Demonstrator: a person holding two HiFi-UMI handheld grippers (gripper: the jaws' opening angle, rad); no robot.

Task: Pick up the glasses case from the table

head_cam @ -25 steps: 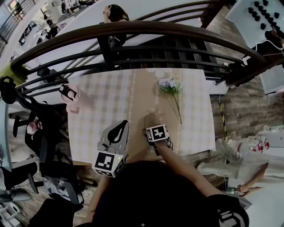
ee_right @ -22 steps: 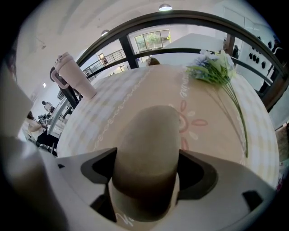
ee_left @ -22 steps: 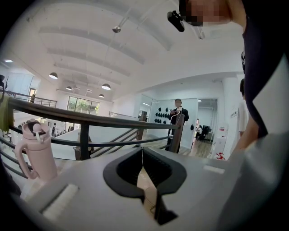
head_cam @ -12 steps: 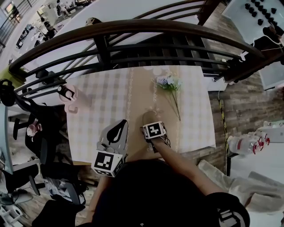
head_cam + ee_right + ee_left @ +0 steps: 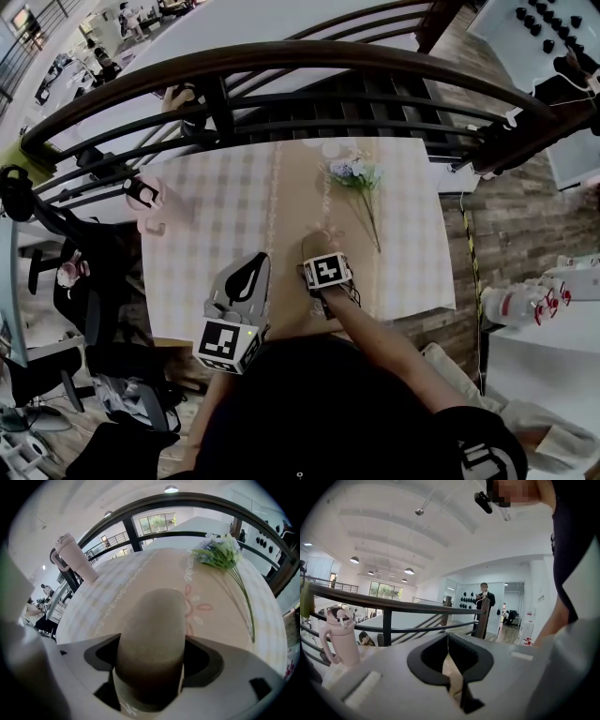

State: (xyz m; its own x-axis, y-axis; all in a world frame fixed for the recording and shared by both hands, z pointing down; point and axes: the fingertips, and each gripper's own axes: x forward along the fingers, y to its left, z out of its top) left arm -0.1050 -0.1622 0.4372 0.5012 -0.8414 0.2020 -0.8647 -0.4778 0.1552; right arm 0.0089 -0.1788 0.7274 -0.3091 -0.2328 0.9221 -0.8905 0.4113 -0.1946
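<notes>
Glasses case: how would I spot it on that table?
Look at the checked table by the railing, near its front edge. There the right gripper clamps a rounded tan glasses case, plain and stubby, unlike the flowers or pink bottle.

We see the tan, matte, rounded oblong glasses case (image 5: 150,620), shut, its long axis running away from us over the brown centre strip of the checked desk (image 5: 108,588). The right gripper (image 5: 151,663) clamps its near end. Whether it touches the desk, we cannot tell.
</notes>
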